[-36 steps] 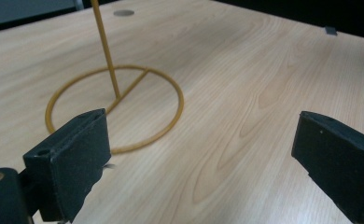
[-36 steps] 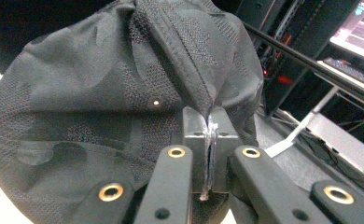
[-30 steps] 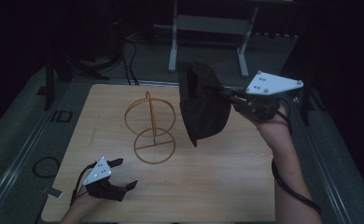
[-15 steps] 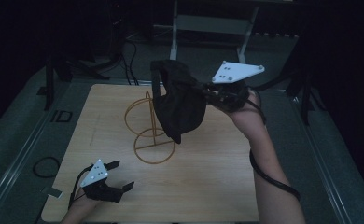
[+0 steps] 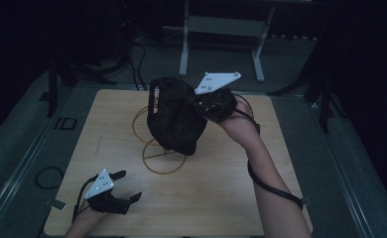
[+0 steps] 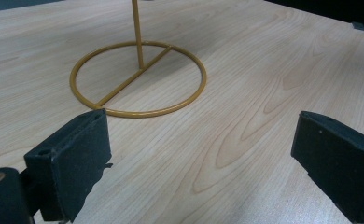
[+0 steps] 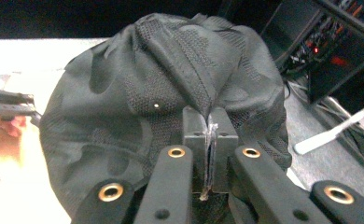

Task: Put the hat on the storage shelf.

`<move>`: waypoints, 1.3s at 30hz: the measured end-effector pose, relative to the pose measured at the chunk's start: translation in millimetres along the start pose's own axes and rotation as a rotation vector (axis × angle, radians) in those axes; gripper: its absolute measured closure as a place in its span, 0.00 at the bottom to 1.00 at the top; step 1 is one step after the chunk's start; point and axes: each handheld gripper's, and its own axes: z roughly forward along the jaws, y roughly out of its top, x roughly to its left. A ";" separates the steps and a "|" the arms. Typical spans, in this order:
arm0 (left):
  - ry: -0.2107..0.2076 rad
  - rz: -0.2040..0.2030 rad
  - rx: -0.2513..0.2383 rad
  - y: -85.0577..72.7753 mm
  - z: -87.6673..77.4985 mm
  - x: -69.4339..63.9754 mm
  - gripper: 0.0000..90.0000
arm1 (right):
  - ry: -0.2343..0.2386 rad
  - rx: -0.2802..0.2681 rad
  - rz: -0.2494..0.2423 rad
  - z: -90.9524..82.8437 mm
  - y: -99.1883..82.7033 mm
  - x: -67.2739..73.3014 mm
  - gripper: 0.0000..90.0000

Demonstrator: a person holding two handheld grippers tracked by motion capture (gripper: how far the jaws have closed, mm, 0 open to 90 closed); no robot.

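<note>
Scene: a wooden table (image 5: 221,198) in a dim room, on which a yellow wire stand (image 5: 154,148) is set upright, with a ring base and a thin post.
Cap: a black cap (image 5: 176,116) is held in the air above the stand, hanging in front of its upper ring; whether it touches the wire cannot be told.
Right gripper: the right gripper (image 5: 206,105) is clamped on a fold of the cap's cloth, the jaws pressed nearly together on the fabric, as the right gripper view confirms (image 7: 210,154).
Left gripper: the left gripper (image 5: 124,191) is rested low at the near left of the table, jaws spread wide with nothing between them; in the left gripper view the stand's base ring (image 6: 138,79) is seen just ahead.
Done: the cap is judged to be gripped, lifted and carried over the stand.
Left: the cap is not yet seated on the stand; lowering over the top ring and release are judged to remain.
</note>
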 end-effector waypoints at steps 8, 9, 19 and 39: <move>-0.001 -0.003 -0.005 -0.4 -0.3 0.3 0.06 | 0.044 0.039 0.027 21.8 -4.5 3.1 0.98; -0.002 -0.001 -0.005 -0.6 -0.2 0.1 0.06 | 0.048 0.043 0.028 24.1 -5.0 3.3 0.98; -0.002 0.007 -0.005 -1.5 0.3 -1.6 0.06 | 0.055 0.053 0.079 40.7 -6.0 6.4 0.98; -0.014 0.002 -0.009 -3.3 -0.3 -2.2 0.06 | 0.132 0.066 0.145 63.3 -17.2 8.5 0.85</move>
